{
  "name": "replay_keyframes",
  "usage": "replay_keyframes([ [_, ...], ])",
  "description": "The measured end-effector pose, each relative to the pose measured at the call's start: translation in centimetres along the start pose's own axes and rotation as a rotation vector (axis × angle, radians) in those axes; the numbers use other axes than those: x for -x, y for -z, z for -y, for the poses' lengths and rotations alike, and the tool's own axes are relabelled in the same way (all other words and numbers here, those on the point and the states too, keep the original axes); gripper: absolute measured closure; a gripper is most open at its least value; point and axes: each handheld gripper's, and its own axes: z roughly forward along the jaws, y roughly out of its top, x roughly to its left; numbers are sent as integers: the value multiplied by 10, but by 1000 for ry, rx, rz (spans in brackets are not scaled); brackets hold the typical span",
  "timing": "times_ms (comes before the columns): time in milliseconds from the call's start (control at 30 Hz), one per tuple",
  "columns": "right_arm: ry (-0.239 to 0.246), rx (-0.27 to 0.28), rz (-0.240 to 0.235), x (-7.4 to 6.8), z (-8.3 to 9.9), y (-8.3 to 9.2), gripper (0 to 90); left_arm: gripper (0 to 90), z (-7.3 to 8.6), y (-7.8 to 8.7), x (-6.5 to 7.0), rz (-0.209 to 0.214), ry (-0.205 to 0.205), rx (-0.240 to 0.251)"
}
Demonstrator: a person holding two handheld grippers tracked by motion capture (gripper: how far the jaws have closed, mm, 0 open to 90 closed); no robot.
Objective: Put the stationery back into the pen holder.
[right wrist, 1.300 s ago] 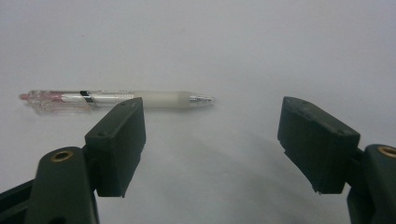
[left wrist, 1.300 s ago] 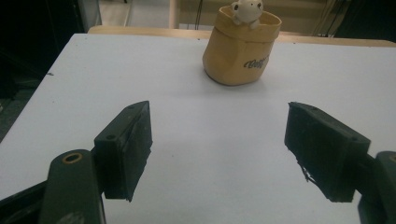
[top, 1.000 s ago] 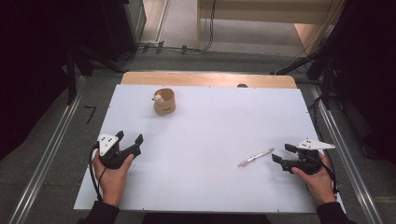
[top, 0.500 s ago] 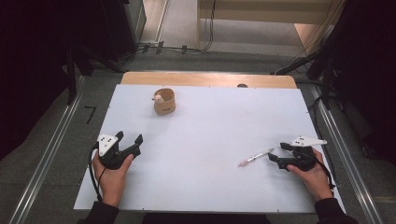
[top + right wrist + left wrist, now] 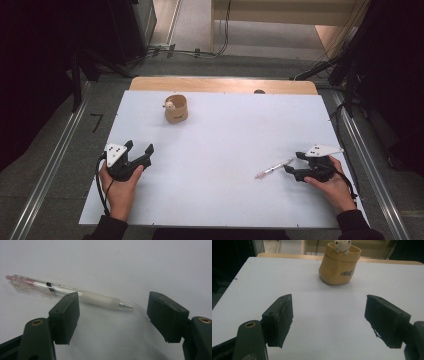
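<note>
on the near right of the white table (image 5: 225, 145), my right gripper (image 5: 294, 163) sits low with its jaws spread wide and nothing between them. the pen (image 5: 273, 168) lies flat on the surface just ahead of the tips, its tip end toward me and its pink end pointing away toward the middle of the table. in the right gripper view the pen (image 5: 72, 290) runs crosswise in front of the jaws, the rubber grip section near my left pad and the metal tip poking into the gap. i judge i have come in low and open like this so the pads can straddle the barrel and close on the grip, where it is least likely to roll or slip.

my left gripper (image 5: 140, 149) rests on the near left of the table, also open wide and holding nothing, well apart from the pen. it points toward the small tan holder (image 5: 176, 108) at the far side, which in the left gripper view (image 5: 339, 263) stands upright with a little white figure (image 5: 342, 245) at its rim. i take that as the likely place for the pen, so the left is parked clear of the path.

i cannot see inside the holder. the print on the pen's barrel is too small to read, and part of the barrel is hidden behind my left pad.
</note>
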Motion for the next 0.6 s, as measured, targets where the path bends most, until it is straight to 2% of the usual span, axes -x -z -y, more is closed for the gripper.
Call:
replay_keyframes([
  [67, 27, -28, -8, -2, -2, -6, 248, 238, 0, 0, 0, 2, 0, 0],
  [267, 80, -37, -34, -3, -7, -12, 247, 238, 0, 0, 0, 2, 2, -1],
  [400, 81, -31, -49, -1, -8, -14, 247, 238, 0, 0, 0, 4, 0, -2],
  [467, 83, -28, -54, 0, -8, -14, 268, 238, 0, 0, 0, 4, 0, -5],
  [500, 92, -25, -56, 0, -8, -13, 323, 238, 0, 0, 0, 3, 0, -6],
  [600, 102, -25, -68, -1, -8, -12, 412, 238, 0, 0, 1, 4, -2, -6],
])
